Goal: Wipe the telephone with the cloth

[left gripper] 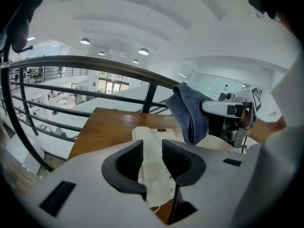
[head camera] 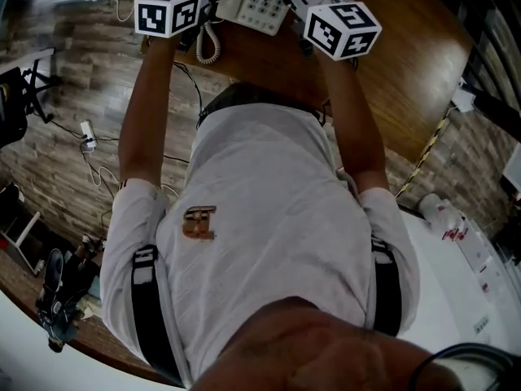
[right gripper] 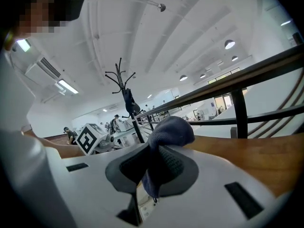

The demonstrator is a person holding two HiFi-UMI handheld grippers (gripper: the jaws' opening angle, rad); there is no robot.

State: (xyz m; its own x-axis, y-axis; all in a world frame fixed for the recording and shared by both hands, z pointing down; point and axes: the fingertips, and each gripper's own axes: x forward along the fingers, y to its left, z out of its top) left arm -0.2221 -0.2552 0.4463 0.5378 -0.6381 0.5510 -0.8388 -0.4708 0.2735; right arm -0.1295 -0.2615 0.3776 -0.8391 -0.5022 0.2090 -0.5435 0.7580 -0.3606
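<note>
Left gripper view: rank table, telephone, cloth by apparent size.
1. table: largest, even though part of it is covered.
2-3. telephone and cloth: these look about alike. The telephone is partly hidden, and the cloth hangs raised, perhaps nearer the camera, so I won't rank these two.

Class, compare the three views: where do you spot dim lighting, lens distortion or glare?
Head view: dim, dark at the corners, the telephone at the top edge. Left gripper view: the wide-angle lens bows the railing; a pale sheen lies on the table. Right gripper view: bright ceiling, railing bowed too, a mosaic patch top left.
</note>
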